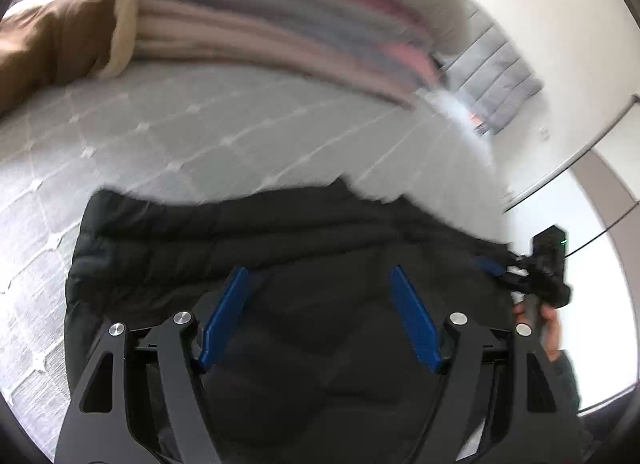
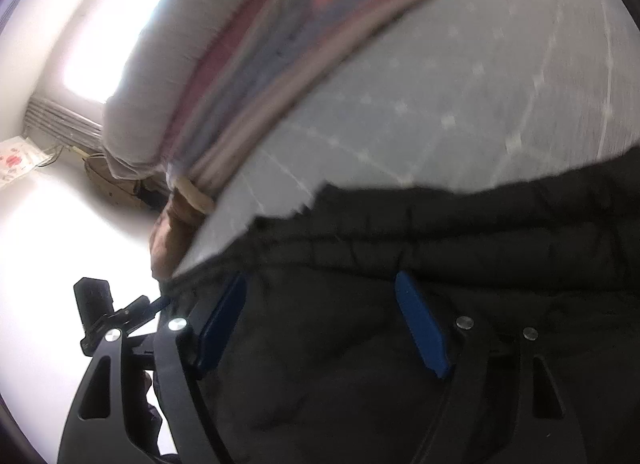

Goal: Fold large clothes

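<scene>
A black puffy jacket (image 1: 280,240) lies on the grey quilted bed cover (image 1: 200,136) and fills the lower half of both views. My left gripper (image 1: 319,270) hovers over the jacket's middle, open, its blue pads (image 1: 226,312) wide apart with only fabric beneath them. My right gripper (image 2: 320,276) is also open above the jacket (image 2: 440,232), just inside its upper edge. In the left wrist view the right gripper (image 1: 504,270) shows at the jacket's right edge, held by a hand (image 1: 550,328). In the right wrist view the left gripper (image 2: 156,304) shows at the jacket's left edge.
A stack of folded pink, grey and beige fabrics (image 1: 256,24) lies at the back of the bed. A brown coat with cream lining (image 1: 68,36) rests beside it on the left. A grey quilted item (image 1: 504,80) hangs off the bed's far right. A bright window (image 2: 116,32) and floor clutter (image 2: 104,180) lie beyond.
</scene>
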`<state>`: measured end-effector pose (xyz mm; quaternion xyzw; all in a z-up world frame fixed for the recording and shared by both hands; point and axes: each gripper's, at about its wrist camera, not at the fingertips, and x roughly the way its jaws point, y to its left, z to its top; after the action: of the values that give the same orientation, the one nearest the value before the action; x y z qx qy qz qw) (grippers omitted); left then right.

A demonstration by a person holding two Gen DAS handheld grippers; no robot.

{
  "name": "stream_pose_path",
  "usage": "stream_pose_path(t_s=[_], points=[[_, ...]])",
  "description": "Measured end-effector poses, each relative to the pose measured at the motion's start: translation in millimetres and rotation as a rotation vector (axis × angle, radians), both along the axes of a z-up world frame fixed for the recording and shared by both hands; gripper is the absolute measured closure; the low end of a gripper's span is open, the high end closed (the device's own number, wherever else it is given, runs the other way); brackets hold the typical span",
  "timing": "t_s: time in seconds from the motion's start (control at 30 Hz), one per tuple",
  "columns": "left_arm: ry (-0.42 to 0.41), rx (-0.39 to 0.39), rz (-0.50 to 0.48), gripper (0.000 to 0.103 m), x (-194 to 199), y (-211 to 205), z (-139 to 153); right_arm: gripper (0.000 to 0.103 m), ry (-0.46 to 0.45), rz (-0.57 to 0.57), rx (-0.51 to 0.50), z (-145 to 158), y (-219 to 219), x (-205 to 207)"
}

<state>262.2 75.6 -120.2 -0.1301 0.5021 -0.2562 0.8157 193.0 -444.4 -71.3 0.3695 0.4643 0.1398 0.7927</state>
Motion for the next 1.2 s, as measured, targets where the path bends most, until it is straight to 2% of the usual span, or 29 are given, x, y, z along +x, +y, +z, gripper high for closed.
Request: stream_pose_path(t_s=[0.03,0.13,0.23,0.27,0.37,0.43,0.53,0.67,0.73,0.77,0.83,0.9,1.0,1.07,1.13,1.2], points=[[0.034,0.039,-0.006,0.033,3.1,-1.4,-13.3,0.028,0.005,0.010,-0.010,-3.4,2.2,0.4],[0.048,0.062,-0.015,0.033,1.9,-2.5,-27.1,0.028,0.014,0.009,0.003,-1.6,3.1,-0.4],[-0.005,0.036,0.018,0.033,-8.7,4.8,-7.3,0.028,-0.046,-0.018,0.088,19.6,-6.5,-18.0],[-0.041,0.017,0.029,0.033,-16.4,11.2,6.7,0.028,-0.067,-0.024,0.074,30.4,-7.7,-27.0],[-0.130,0.007,0.083,0.033,-44.7,36.7,41.8,0.024,-0.166,0.024,-0.129,69.6,12.5,-62.9],[-0.140,-0.007,0.119,0.033,-65.9,58.7,52.0,0.023,-0.237,0.094,-0.280,90.7,44.0,-92.6],[-0.063,-0.085,0.168,0.033,-92.5,93.6,44.9,0.019,-0.307,0.212,-0.414,102.1,90.8,-126.6],[0.020,-0.198,0.311,0.033,-124.3,152.9,26.8,0.019,-0.321,0.295,-0.404,100.2,142.1,-162.3],[0.080,-0.298,0.395,0.033,-140.4,186.0,12.3,0.019,-0.360,0.334,-0.502,102.4,173.5,-176.5],[0.107,-0.344,0.414,0.033,-146.7,197.4,4.3,0.019,-0.409,0.388,-0.574,107.3,197.7,-188.3],[0.182,-0.379,0.470,0.033,-160.4,216.8,-15.7,0.019,-0.474,0.436,-0.703,112.6,230.0,-205.3],[0.256,-0.402,0.469,0.033,-167.1,224.1,-34.1,0.018,-0.486,0.478,-0.700,114.0,244.5,-210.6],[0.360,-0.502,0.415,0.033,-162.6,225.8,-58.5,0.018,-0.440,0.457,-0.547,114.9,237.3,-206.4],[0.393,-0.505,0.382,0.033,-152.8,225.4,-67.2,0.018,-0.390,0.394,-0.442,116.7,225.2,-200.6],[0.418,-0.521,0.343,0.033,-140.0,223.8,-74.3,0.018,-0.390,0.357,-0.500,124.0,232.0,-205.2],[0.425,-0.542,0.324,0.033,-130.1,225.4,-79.5,0.018,-0.444,0.396,-0.603,133.0,252.7,-216.1]])
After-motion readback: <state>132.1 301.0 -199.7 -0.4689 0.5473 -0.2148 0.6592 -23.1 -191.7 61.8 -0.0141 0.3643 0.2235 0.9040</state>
